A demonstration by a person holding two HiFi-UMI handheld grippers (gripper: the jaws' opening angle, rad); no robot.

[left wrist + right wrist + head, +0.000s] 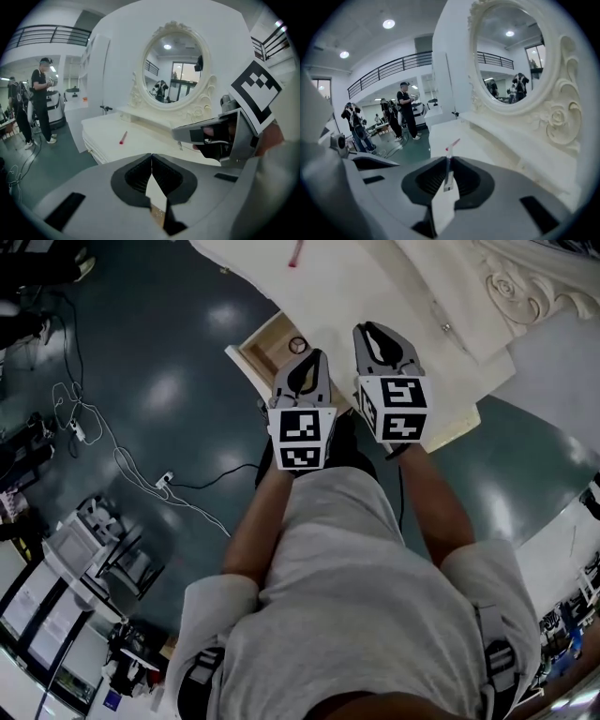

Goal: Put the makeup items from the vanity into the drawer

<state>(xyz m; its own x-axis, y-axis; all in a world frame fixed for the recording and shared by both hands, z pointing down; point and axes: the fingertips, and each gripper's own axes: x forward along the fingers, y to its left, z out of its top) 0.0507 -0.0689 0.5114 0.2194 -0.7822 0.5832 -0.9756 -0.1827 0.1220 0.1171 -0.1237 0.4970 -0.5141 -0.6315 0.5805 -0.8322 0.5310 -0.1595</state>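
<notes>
The white vanity top [375, 282] lies ahead of me, its wooden drawer [267, 345] pulled open at the front left. A small round item [297, 345] rests inside the drawer. Further back on the top lies a red pencil-like stick [296, 253] [123, 137] [453, 143]. A thin silver item [441, 320] [180, 145] sits to the right. My left gripper [311, 360] [151, 155] hovers over the drawer's near right corner, shut and holding nothing. My right gripper [375, 329] [447, 160] hangs beside it over the vanity's front edge, also shut, with nothing seen between its fingers.
An oval mirror [176, 70] in a carved white frame [562, 122] stands at the vanity's back. Cables [122, 460] trail over the dark floor on the left, with equipment [89, 540] near them. People [40, 101] [407, 110] stand in the room behind.
</notes>
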